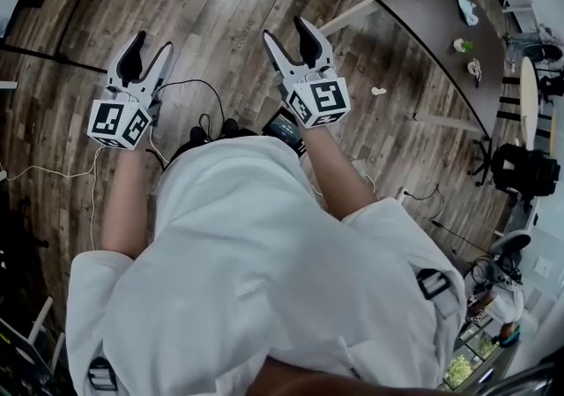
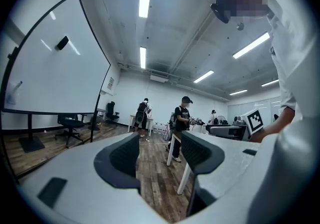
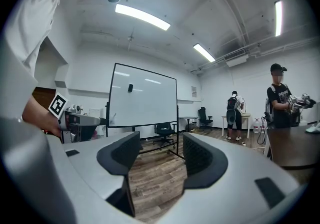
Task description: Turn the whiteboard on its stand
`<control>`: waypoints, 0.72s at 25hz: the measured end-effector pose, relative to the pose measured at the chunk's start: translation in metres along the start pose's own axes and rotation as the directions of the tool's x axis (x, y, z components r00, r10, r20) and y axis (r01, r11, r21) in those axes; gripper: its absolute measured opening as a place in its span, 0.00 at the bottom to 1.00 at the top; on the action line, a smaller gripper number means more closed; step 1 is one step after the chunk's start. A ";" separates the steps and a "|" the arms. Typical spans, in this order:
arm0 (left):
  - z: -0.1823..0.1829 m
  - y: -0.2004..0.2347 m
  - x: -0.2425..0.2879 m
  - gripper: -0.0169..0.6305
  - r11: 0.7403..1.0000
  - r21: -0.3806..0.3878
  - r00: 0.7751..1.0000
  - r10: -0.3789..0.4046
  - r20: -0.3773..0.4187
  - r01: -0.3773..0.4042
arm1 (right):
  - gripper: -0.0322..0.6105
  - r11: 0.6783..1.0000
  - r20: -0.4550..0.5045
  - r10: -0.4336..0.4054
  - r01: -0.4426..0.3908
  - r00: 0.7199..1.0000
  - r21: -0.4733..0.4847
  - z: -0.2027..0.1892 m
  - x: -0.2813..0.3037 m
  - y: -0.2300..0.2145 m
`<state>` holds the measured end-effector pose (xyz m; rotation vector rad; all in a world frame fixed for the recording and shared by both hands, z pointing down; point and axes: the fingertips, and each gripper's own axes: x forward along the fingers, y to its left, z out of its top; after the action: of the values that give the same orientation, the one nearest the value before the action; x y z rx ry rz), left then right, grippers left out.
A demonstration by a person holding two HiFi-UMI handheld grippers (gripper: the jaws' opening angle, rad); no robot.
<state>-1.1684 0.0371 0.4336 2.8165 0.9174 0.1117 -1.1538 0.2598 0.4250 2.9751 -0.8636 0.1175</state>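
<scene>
The whiteboard stands upright on its dark wheeled stand across the room, framed just above my right gripper's open, empty jaws. In the left gripper view the whiteboard fills the left side, seen at a slant, with a small dark eraser stuck on it. My left gripper is open as well, with only floor between its fingers. In the head view both grippers, left and right, are held out side by side over the wooden floor, well short of the board.
A dark table with white legs stands to my right. Office chairs sit near the board's stand. Several people stand by tables at the far end. Cables trail on the floor by my feet.
</scene>
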 end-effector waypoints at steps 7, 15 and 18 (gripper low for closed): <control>0.001 -0.009 0.018 0.40 0.999 0.025 0.999 0.032 0.012 -0.033 | 0.46 1.000 -0.002 0.010 -0.010 1.000 -0.013 -0.004 0.001 -0.022; -0.011 -0.018 0.038 0.41 0.997 0.036 0.997 0.071 0.003 -0.071 | 0.46 0.999 -0.006 0.035 -0.035 0.999 -0.009 -0.018 0.002 -0.046; -0.014 -0.016 0.041 0.40 0.997 0.021 0.997 0.080 -0.003 -0.080 | 0.46 1.000 -0.013 0.029 -0.029 0.999 0.008 -0.023 0.003 -0.054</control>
<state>-1.1461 0.0766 0.4449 2.8742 0.8115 0.1191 -1.1235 0.3046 0.4468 2.9659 -0.9077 0.1417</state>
